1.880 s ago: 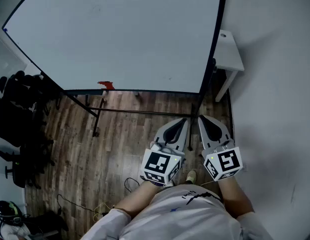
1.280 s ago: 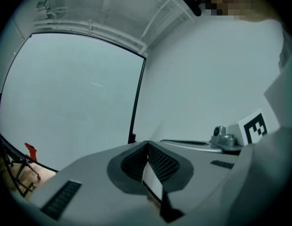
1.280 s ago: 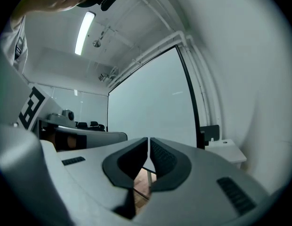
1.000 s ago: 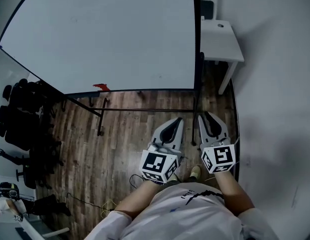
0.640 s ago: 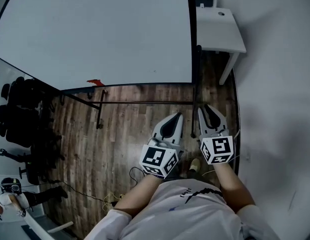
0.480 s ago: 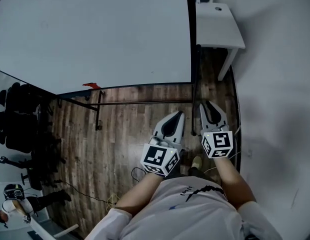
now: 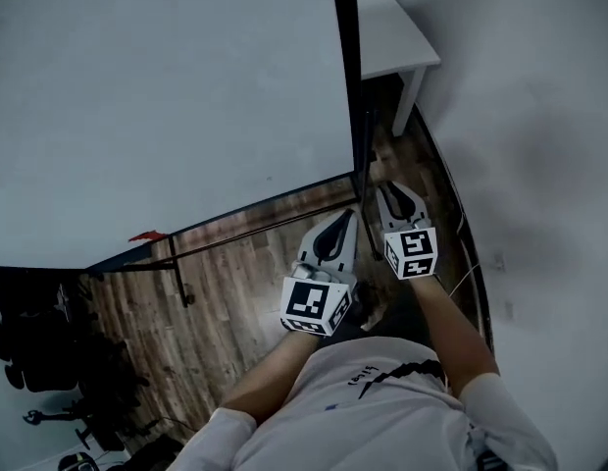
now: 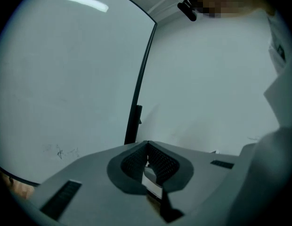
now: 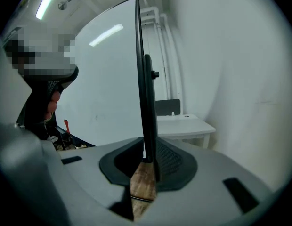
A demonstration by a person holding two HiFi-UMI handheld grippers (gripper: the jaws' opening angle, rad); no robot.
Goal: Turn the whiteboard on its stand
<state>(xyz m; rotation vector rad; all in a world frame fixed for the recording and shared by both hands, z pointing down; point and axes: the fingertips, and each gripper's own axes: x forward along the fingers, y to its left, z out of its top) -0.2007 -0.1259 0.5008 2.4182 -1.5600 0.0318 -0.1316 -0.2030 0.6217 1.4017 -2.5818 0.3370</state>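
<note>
The big whiteboard (image 7: pixel 167 96) fills the upper left of the head view, and its dark right edge (image 7: pixel 345 67) runs down to the stand's post (image 7: pixel 368 150). My right gripper (image 7: pixel 382 186) hovers just right of that post, low over the wood floor. Its jaws stand a narrow gap apart with nothing between them. In the right gripper view the board's edge (image 9: pixel 142 79) lines up with that gap (image 9: pixel 145 157). My left gripper (image 7: pixel 349 214) sits beside it, a little nearer me, fingertips together. Ahead of the left gripper (image 8: pixel 147 145) are the board (image 8: pixel 66 79) and the post (image 8: pixel 135 121).
A white table (image 7: pixel 392 32) stands against the wall behind the stand's right side. The stand's low crossbar (image 7: pixel 255 232) runs left over the floor. A red item (image 7: pixel 147 235) lies at the board's bottom rail. Black chairs (image 7: pixel 39 351) crowd the lower left. The white wall (image 7: pixel 539 116) is close on the right.
Both grippers have sunk and moved forward toward the stand's right post. The board now fills more of the head view and looks tilted. The jaws look the same as before.
</note>
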